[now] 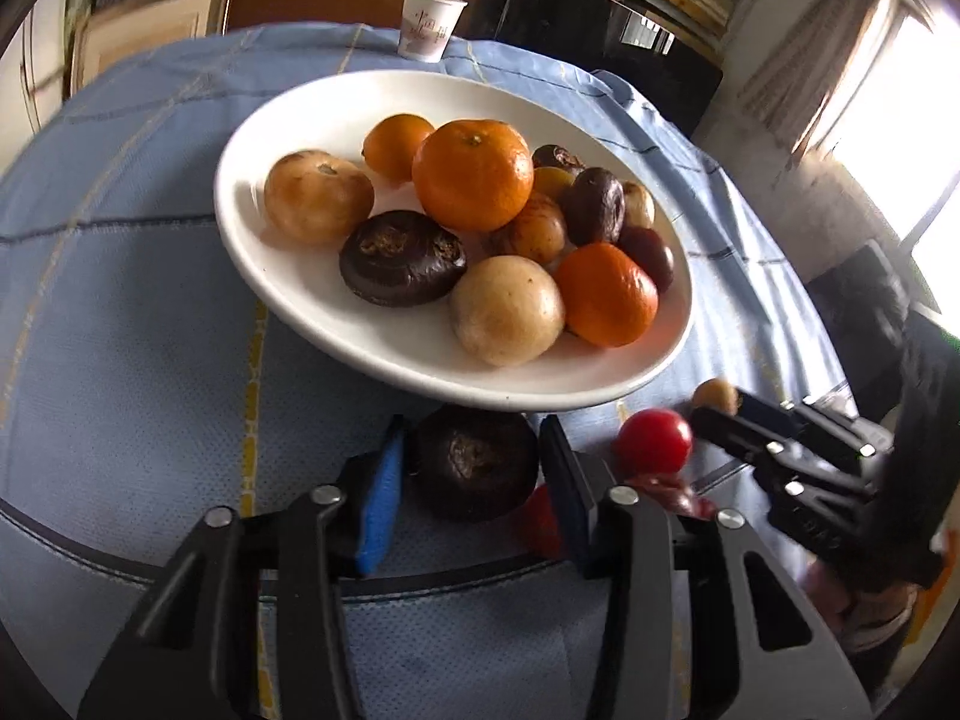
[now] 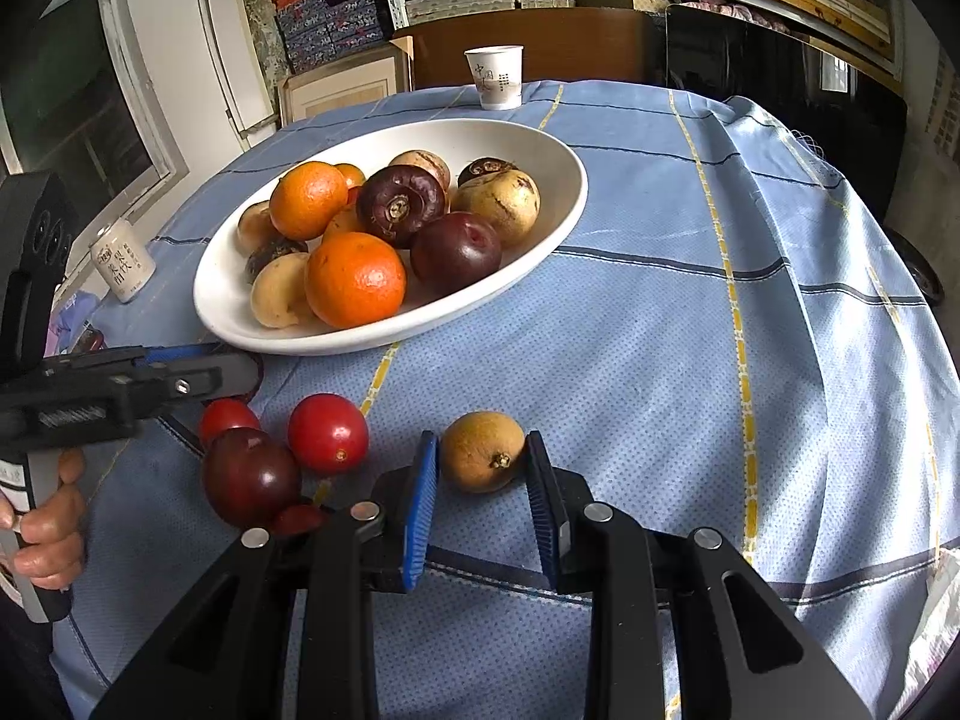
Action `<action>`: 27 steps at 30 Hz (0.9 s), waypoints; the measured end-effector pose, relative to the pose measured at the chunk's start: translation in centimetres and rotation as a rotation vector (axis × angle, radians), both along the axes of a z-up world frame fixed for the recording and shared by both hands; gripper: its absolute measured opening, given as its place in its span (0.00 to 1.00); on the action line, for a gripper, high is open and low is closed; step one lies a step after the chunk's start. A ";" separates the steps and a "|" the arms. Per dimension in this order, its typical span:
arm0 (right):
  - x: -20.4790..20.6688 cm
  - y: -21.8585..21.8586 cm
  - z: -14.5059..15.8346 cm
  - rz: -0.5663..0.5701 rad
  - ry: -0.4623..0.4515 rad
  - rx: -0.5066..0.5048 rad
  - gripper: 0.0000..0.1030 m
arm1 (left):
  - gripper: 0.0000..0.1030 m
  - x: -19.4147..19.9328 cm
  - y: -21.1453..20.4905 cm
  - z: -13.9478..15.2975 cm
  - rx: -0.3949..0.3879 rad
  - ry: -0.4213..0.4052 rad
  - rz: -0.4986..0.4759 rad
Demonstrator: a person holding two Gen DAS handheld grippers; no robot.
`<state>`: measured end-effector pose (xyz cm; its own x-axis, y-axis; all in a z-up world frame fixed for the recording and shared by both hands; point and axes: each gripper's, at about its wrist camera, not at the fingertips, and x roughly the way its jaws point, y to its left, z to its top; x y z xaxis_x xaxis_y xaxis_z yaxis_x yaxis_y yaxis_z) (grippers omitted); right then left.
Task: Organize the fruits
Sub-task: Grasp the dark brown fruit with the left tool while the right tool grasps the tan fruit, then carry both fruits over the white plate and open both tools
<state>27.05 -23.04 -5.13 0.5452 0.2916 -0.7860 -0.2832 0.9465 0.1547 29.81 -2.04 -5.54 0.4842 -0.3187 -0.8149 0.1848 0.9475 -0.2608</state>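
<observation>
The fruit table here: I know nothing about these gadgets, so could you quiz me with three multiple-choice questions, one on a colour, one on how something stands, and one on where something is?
1. The plate holding the fruit is:
A. green
B. white
C. black

2. The paper cup at the far edge of the table is:
A. standing upright
B. lying on its side
C. turned upside down

3. The tan fruit between the fingers of the right gripper lies:
A. on the plate
B. in the paper cup
C. on the tablecloth

Answers:
1. B, as its rim and bare inner surface are plain white.
2. A, as its wider open mouth faces up.
3. C, as it rests on the blue cloth, nearer the camera than the plate.
</observation>
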 end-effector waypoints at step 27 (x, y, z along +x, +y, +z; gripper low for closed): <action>-0.9 -1.4 1.4 -0.005 -0.049 0.072 0.29 | 0.41 -3.5 0.5 1.9 0.083 -0.092 -0.001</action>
<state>26.20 -24.48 -3.70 0.5842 0.3435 -0.7353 -0.2879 0.9348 0.2079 26.36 -1.52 -3.63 0.5580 -0.2529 -0.7904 0.2053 0.9649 -0.1638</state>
